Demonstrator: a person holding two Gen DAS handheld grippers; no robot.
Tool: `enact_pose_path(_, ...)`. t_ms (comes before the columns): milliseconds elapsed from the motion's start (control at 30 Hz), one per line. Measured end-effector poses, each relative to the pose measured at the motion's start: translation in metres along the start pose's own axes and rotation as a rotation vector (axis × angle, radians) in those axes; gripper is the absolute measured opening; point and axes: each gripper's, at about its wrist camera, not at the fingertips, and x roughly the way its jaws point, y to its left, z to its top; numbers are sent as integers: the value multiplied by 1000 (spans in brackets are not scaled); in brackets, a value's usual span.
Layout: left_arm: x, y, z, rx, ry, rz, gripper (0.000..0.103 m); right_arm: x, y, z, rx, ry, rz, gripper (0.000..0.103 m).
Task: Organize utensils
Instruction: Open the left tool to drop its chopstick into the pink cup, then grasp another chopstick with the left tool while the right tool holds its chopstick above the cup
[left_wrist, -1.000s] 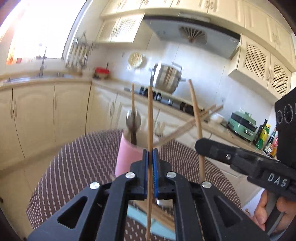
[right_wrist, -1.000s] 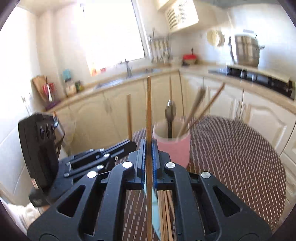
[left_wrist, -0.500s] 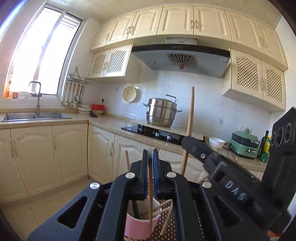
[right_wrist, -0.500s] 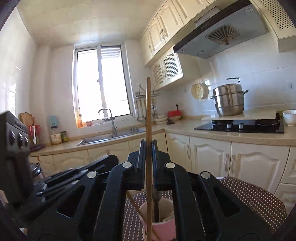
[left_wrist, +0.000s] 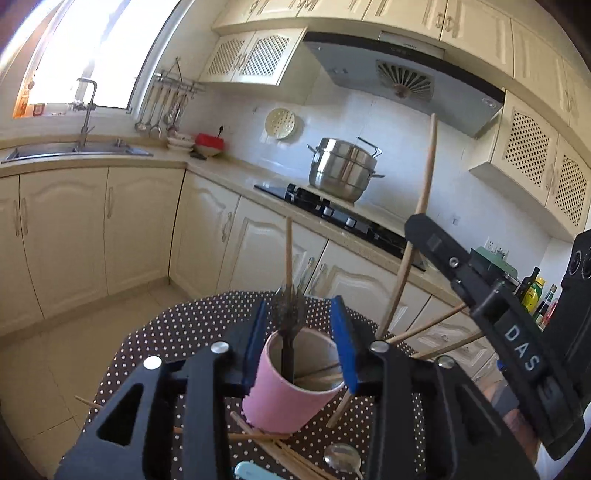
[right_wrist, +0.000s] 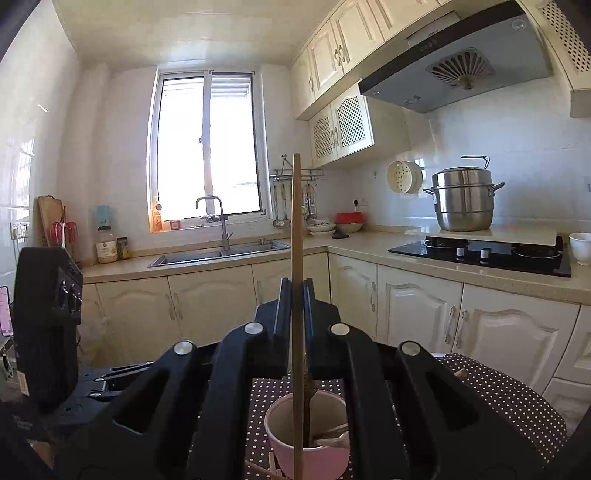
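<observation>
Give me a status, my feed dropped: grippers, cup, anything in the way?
Left gripper just opened, empty. Right gripper shut on chopstick above pink cup. Loose chopsticks and spoon beside the cup.

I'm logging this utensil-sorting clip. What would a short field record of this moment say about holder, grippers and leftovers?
holder: pink cylindrical cup on the brown polka-dot tablecloth, holding a dark spoon and wooden chopsticks
left gripper: jaws have just been opening, nothing pressed between the blue pads, cup seen beyond
right gripper: shut on a long wooden chopstick, upright above the cup
loose items: wooden chopsticks and metal spoon lying on the cloth
</observation>
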Motion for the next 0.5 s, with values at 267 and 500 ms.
enact_pose_path(267, -14, 34, -14, -49, 164, 68, 51, 4, 31, -10, -83, 196, 34, 7)
enact_pose_path(500, 9, 85, -50, -236, 450, 183, 55, 12, 50, -29, -137, 342, 11, 7)
